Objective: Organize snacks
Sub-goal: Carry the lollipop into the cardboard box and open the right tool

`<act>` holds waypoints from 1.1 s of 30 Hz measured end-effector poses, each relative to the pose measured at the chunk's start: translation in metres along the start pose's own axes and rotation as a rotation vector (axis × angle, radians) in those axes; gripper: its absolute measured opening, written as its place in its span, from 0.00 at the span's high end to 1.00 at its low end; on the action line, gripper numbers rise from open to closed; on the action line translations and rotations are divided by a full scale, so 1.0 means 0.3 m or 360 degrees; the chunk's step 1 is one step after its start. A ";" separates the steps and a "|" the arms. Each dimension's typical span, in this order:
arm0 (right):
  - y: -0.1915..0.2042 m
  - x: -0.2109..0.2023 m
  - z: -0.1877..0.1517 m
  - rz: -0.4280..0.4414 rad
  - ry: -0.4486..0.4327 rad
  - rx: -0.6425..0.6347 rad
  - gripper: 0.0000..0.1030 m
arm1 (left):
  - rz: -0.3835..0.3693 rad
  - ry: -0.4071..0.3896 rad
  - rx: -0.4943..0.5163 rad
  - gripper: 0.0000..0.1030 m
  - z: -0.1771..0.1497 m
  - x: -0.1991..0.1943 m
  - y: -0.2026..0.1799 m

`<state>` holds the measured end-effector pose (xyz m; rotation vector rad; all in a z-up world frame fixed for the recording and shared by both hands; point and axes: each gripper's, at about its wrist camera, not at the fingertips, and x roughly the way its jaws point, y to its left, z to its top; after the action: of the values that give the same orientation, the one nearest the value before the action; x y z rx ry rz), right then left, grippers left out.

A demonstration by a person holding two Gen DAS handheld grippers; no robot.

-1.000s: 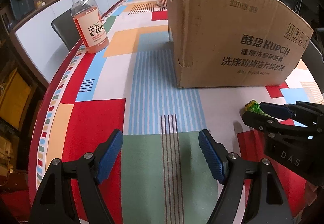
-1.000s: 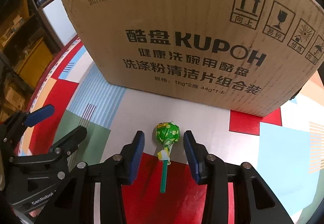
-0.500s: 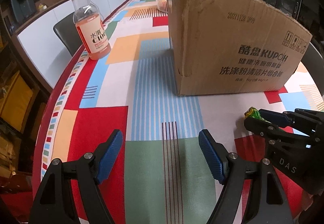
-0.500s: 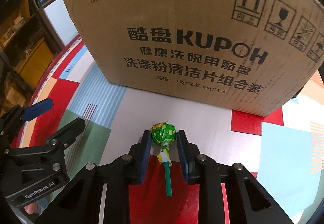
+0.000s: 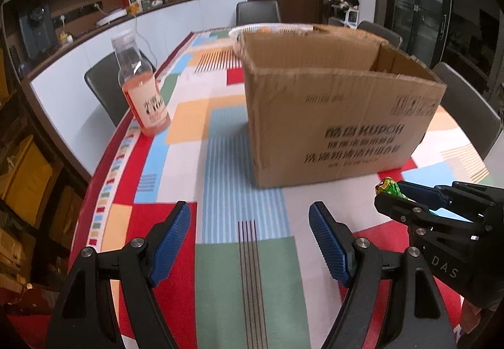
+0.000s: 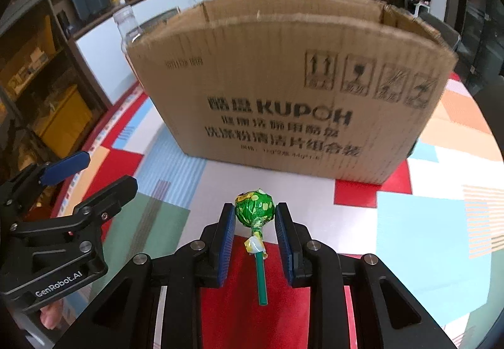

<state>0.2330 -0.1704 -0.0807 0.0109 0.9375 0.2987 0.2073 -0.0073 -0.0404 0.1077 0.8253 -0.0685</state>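
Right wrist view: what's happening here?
The right gripper is shut on a green-wrapped lollipop, pads on either side of the candy head, stick pointing back toward the camera. It sits in front of an open cardboard box on the patterned table. The left gripper hangs open and empty over the table; a pink drink bottle stands off to the left.

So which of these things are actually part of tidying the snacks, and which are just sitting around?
Part of the job:
- lollipop, gripped by the right gripper
- cardboard box, open-topped, just beyond it

Just lying about:
- drink bottle
- white basket behind the box
- left gripper, open and holding nothing
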 end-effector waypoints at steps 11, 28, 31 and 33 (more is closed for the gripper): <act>-0.032 -0.168 0.060 -0.0015 -0.0232 0.0038 0.74 | 0.0024 -0.0175 0.0030 0.22 0.078 -0.105 -0.021; -0.072 -0.314 0.196 -0.0057 -0.0494 0.0050 0.73 | 0.0031 -0.0388 0.0071 0.18 0.236 -0.183 -0.067; -0.079 -0.323 0.229 -0.0068 -0.0525 0.0045 0.74 | 0.0042 -0.0420 0.0082 0.17 0.267 -0.187 -0.069; -0.085 -0.326 0.252 -0.0075 -0.0543 0.0044 0.74 | 0.0049 -0.0437 0.0083 0.16 0.287 -0.188 -0.071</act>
<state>0.2453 -0.2111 0.0383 0.0633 0.6023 0.2311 0.2297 -0.0378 0.0577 0.1565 0.5476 -0.0741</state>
